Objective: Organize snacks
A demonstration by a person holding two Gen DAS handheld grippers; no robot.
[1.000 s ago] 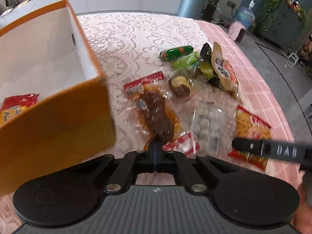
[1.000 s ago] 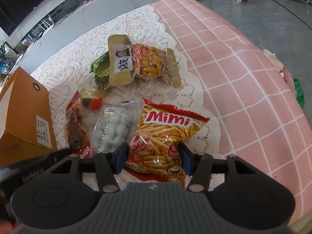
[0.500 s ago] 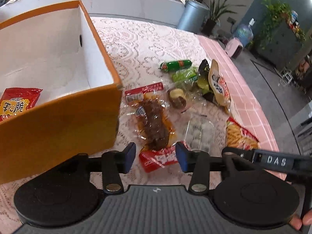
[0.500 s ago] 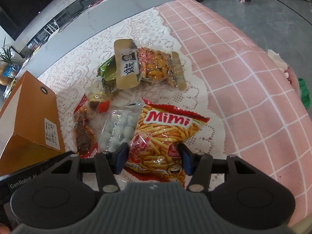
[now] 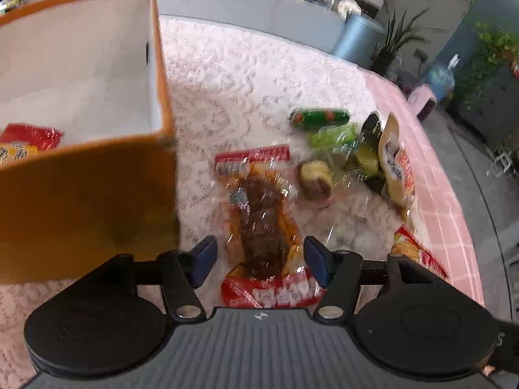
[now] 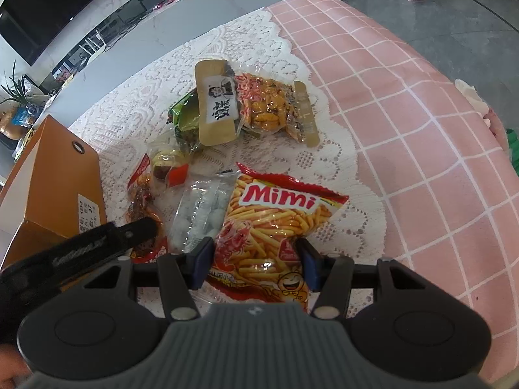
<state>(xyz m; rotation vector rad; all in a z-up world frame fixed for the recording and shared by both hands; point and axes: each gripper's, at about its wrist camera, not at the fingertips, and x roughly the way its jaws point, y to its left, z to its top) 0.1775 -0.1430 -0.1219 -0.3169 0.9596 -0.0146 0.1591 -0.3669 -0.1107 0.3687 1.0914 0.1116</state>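
While the left wrist view is somewhat blurred, it shows the left gripper (image 5: 259, 261) spread wide, its blue pads on either side of a clear packet of dark braised meat (image 5: 261, 223) without pressing it. That packet lies on the lace cloth (image 5: 233, 74) of the desk, just right of the orange box (image 5: 87, 194), which already has a red snack pack (image 5: 27, 141) inside. Farther along sit a green sausage (image 5: 319, 117), a small round cake in clear wrap (image 5: 314, 178) and a tan pouch (image 5: 394, 159).

From the right wrist view, the right gripper (image 6: 256, 264) is also wide apart, straddling the lower end of the red Mimi fries bag (image 6: 275, 223), which lies flat on the lace; whether the pads touch the bag cannot be told. Just left of it is a clear bag of white candies (image 6: 202, 214), then the meat packet (image 6: 142, 204) and the orange box (image 6: 61, 191). The left gripper's black finger (image 6: 97, 243) reaches in over the meat packet. Behind them, the tan pouch (image 6: 215, 107) overlaps a packet of orange snacks (image 6: 272, 107).
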